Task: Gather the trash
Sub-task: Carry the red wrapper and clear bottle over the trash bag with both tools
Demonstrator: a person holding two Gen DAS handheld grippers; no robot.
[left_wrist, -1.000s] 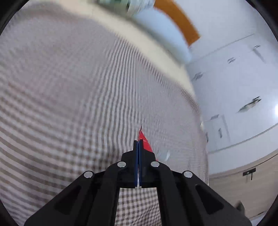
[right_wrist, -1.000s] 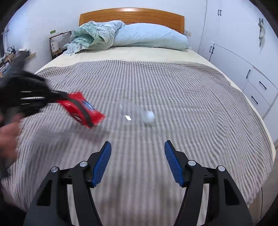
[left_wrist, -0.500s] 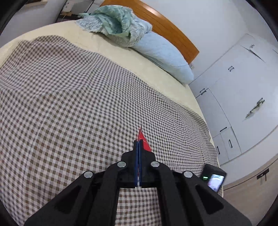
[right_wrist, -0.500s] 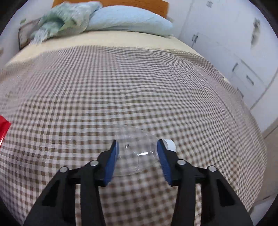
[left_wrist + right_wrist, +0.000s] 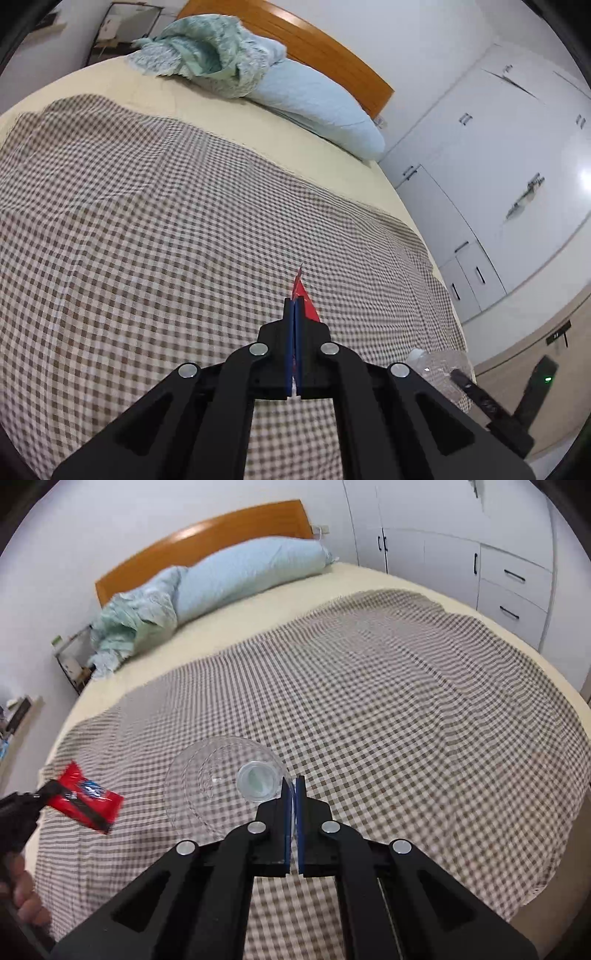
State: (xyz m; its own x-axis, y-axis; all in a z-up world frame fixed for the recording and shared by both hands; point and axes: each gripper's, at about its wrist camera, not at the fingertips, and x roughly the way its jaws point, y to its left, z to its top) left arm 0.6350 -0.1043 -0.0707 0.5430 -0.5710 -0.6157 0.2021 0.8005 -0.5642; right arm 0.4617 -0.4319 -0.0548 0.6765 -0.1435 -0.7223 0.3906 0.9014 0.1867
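- Left gripper (image 5: pixel 294 306): jaws pressed together on a red snack wrapper (image 5: pixel 305 299), pinched at one end, held up clear of the checked blanket (image 5: pixel 147 229).
- Same wrapper in the right wrist view (image 5: pixel 86 800): sticking out to the right of the black fingers, at the near left edge of the bed, with a dark stripe and a blue mark on its face.
- Right gripper (image 5: pixel 294 788): blue pads clamped on a thin fold of a clear plastic bottle (image 5: pixel 221 781), its mouth turned toward the camera, body hanging to the left of the jaws above the blanket.
- Bottle in the left wrist view (image 5: pixel 439 373): low at the right, beside the bed's near right corner.
- Far end of the bed: pale blue pillow (image 5: pixel 251 572), crumpled green cloth (image 5: pixel 133 627) to its left, wooden headboard (image 5: pixel 207 539) behind.
- Right of the bed: white wardrobe (image 5: pixel 461 546) with dark handles.
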